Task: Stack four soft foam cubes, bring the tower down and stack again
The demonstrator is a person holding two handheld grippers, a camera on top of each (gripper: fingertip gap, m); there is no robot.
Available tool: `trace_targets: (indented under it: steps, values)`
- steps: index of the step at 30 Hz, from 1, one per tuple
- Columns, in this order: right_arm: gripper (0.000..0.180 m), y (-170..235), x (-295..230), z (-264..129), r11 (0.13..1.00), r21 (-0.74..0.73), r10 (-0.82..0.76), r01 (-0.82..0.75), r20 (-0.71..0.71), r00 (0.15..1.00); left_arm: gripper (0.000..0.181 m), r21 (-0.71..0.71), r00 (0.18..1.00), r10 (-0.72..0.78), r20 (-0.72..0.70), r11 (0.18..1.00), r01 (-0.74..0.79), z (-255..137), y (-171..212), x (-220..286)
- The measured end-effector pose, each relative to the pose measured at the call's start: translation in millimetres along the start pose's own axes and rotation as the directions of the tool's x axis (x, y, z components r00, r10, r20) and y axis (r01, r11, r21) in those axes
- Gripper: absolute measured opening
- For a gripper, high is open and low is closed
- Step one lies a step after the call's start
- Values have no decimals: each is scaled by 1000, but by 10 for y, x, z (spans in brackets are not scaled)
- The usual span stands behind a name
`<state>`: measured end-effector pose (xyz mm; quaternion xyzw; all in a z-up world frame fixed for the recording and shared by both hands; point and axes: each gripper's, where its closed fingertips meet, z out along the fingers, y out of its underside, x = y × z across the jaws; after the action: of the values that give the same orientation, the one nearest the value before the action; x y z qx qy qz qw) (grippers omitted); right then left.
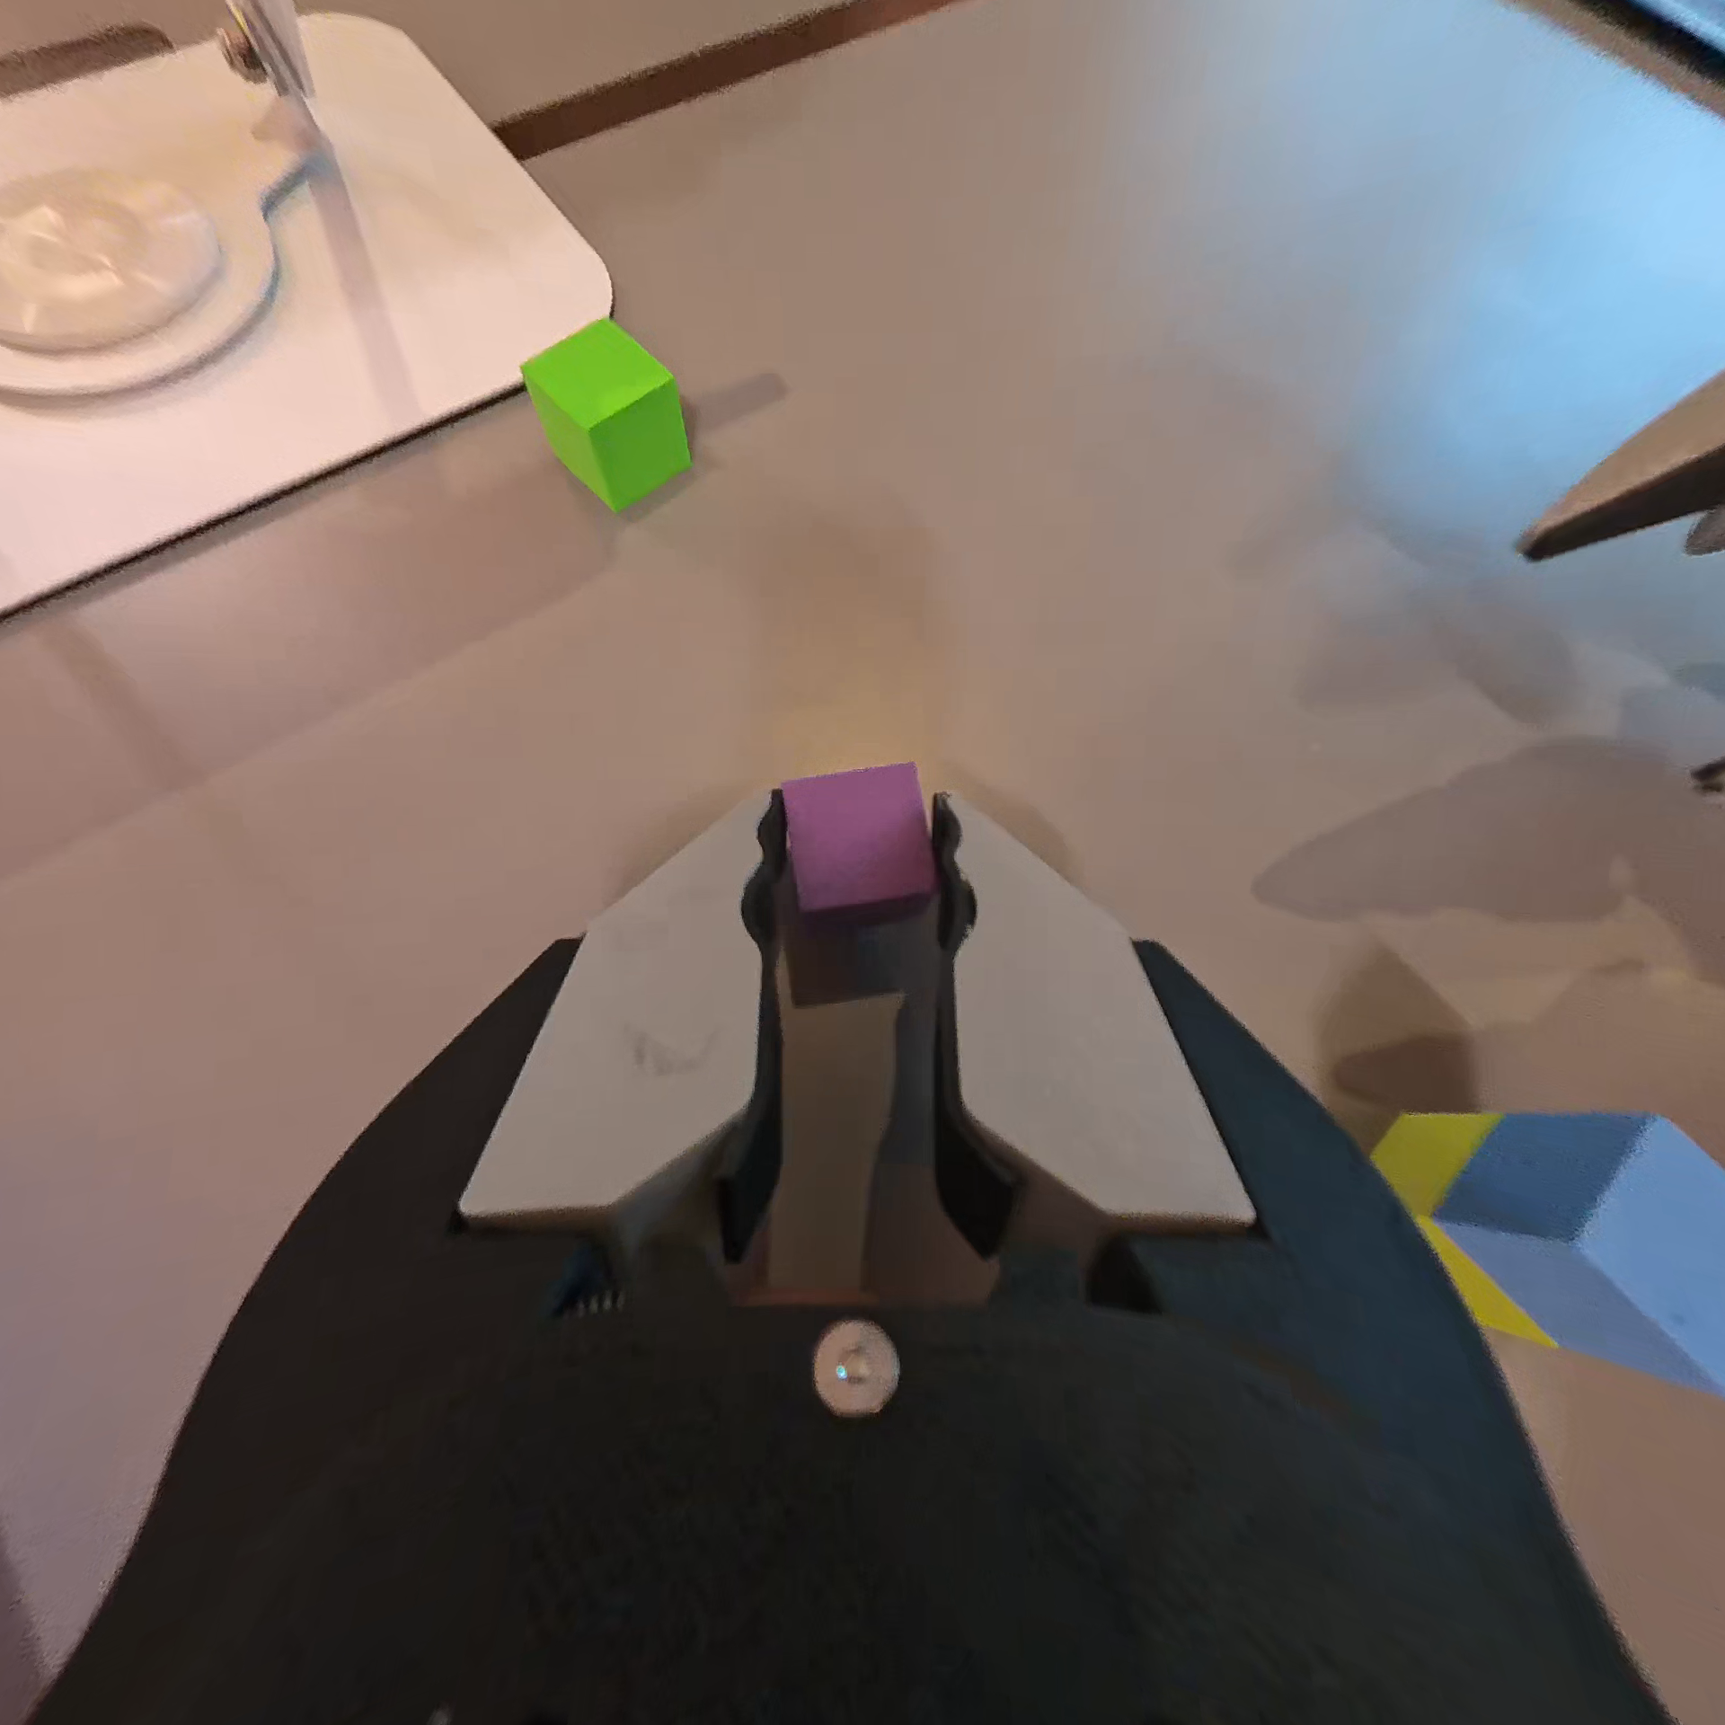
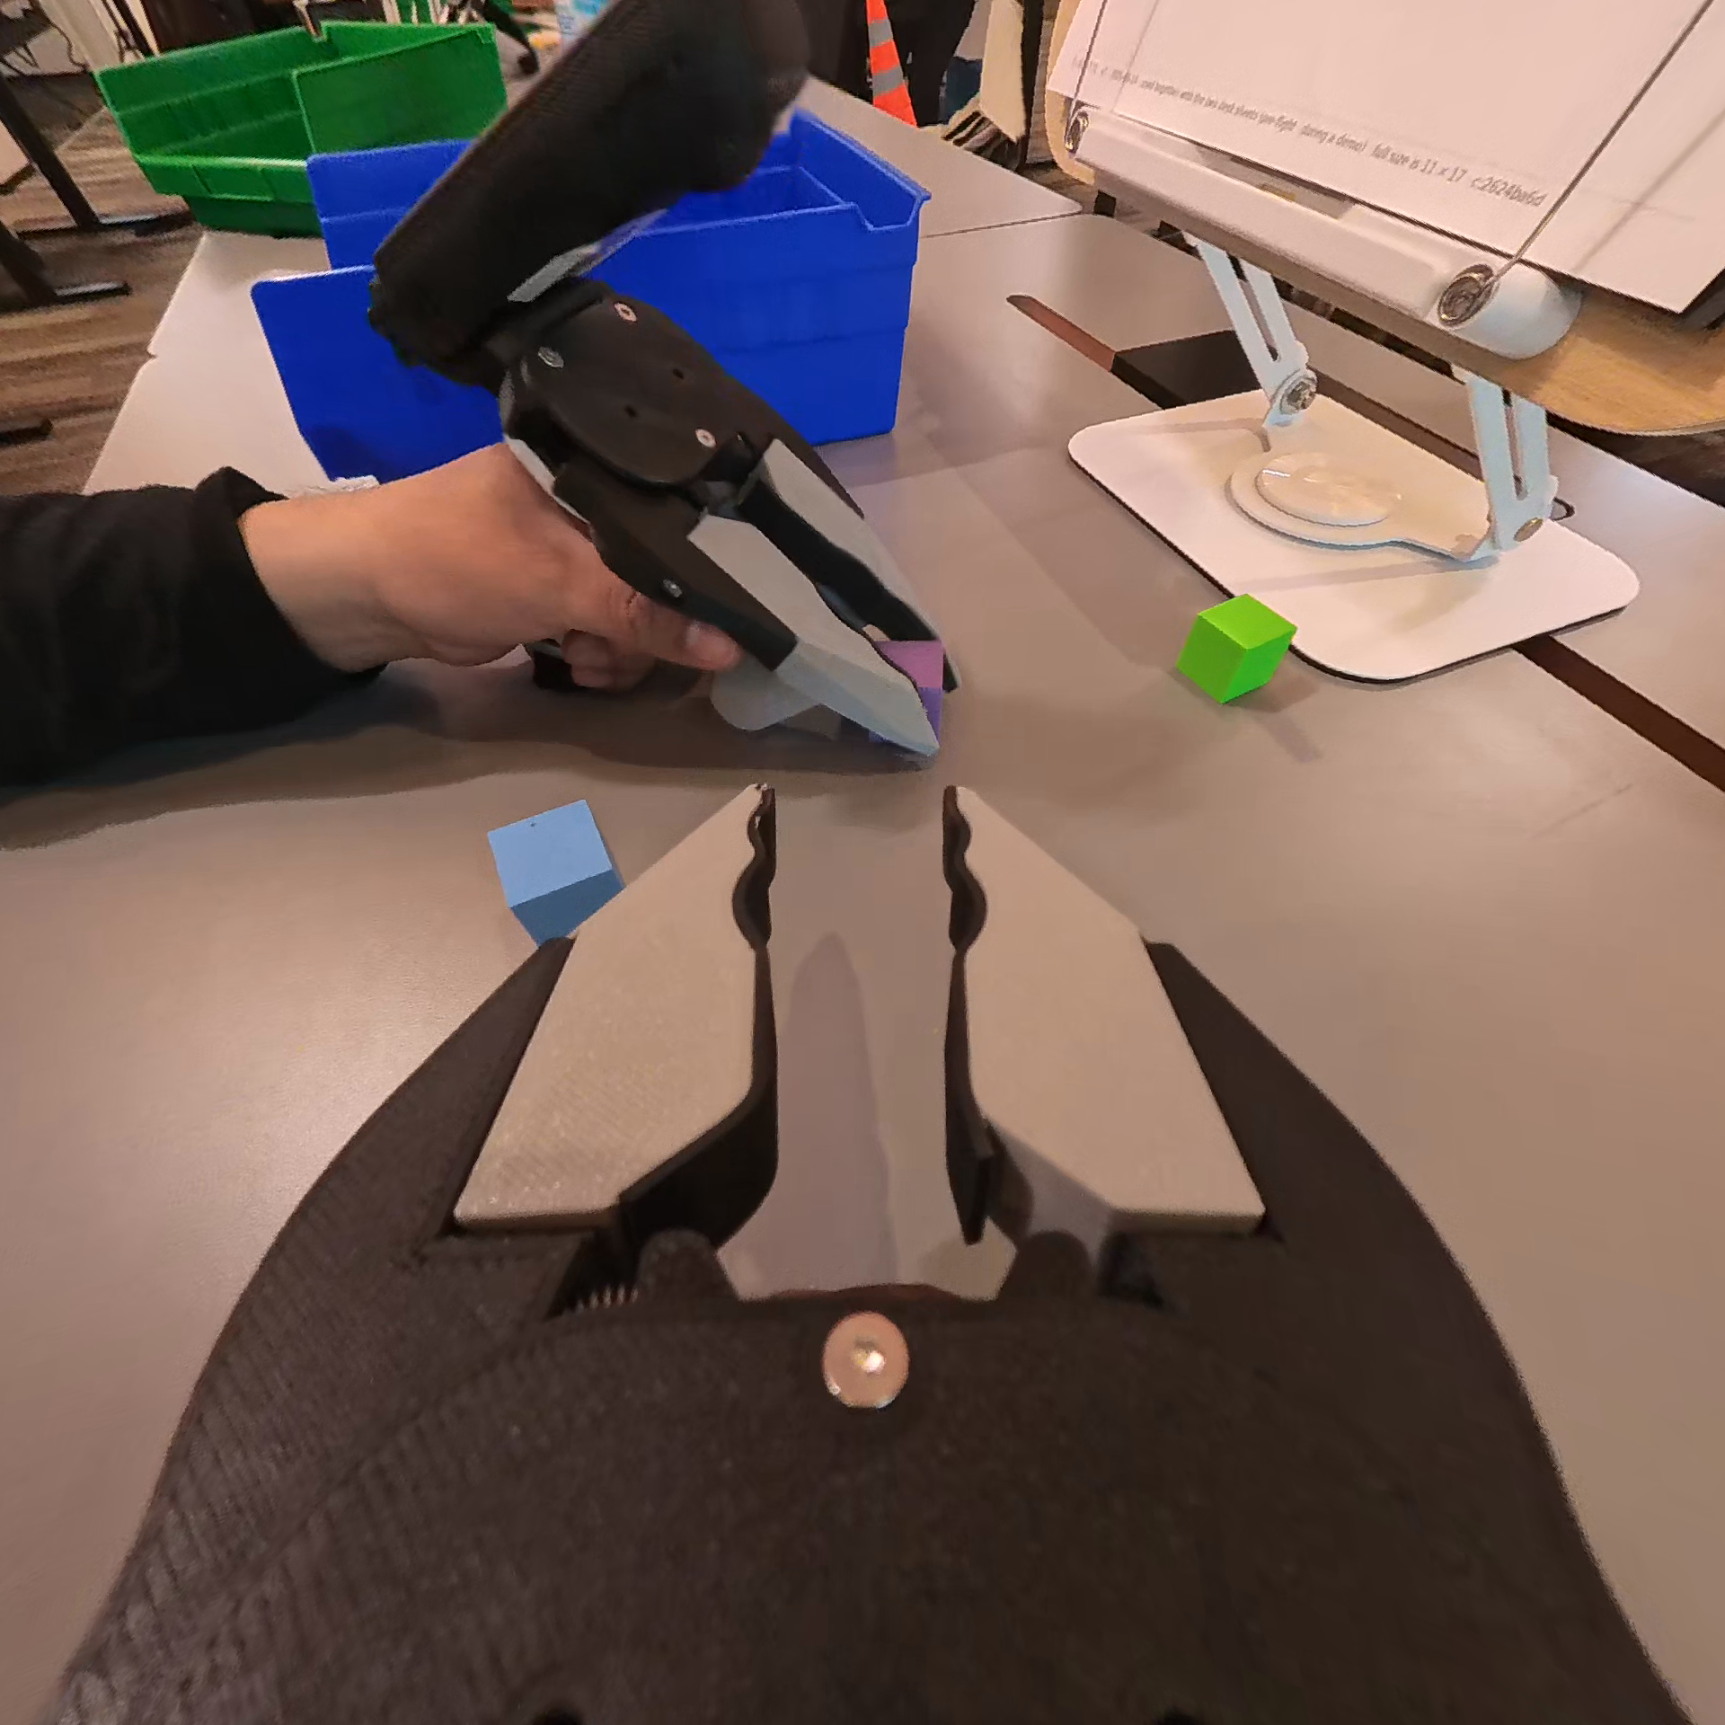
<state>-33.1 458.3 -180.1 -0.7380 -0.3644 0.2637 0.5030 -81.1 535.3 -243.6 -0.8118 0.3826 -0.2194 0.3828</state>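
My two grippers, black and grey.
Grey fingers point(image 2: 1073, 1027), black wavy pads point(image 2: 761, 877), silver screw point(image 2: 865, 1358); black sleeve point(image 2: 112, 616).

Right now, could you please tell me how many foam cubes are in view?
4. The purple foam cube sits between the left gripper fingers, the green foam cube beside the white stand base, and the light blue foam cube on the yellow foam cube.

The left wrist view is taken close above the table point(image 1: 1027, 467), looking steeply down. The right wrist view is set farther back and faces more level, toward the bins point(image 2: 765, 280). The green cube point(image 1: 607, 415) point(image 2: 1234, 661) and white stand point(image 1: 280, 308) point(image 2: 1353, 523) are shared by both.
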Motion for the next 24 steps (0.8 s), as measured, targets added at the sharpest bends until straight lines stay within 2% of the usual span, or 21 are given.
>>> trace_targets:
  steps: [4, 6, 8, 10, 15, 19, 24]
  values:
    - [33, -36, -12, -31, 998, 25, 51, -52, 25, 998, 29, 201, 985, 144, -98, 972, -122, -239, -191, 271]
    - [33, -77, -33, -52, 995, 45, 92, -95, 56, 994, 29, 347, 939, 316, -135, 903, -254, -438, -269, 522]
    - [35, -136, -95, -78, 985, 70, 147, -156, 126, 981, 29, 437, 869, 494, -33, 789, -432, -576, -310, 652]
    - [36, -208, -144, -115, 971, 103, 196, -218, 190, 962, 29, 456, 798, 597, 79, 690, -562, -646, -353, 725]
    - [36, -308, -235, -163, 951, 121, 245, -286, 272, 931, 29, 460, 712, 672, 204, 576, -676, -783, -443, 875]
    - [39, -360, -360, -138, 945, 112, 259, -308, 322, 911, 29, 416, 599, 735, 316, 460, -784, -866, -464, 940]
    - [40, -415, -484, -107, 946, 111, 249, -303, 347, 904, 28, 413, 560, 752, 347, 414, -811, -912, -488, 1059]
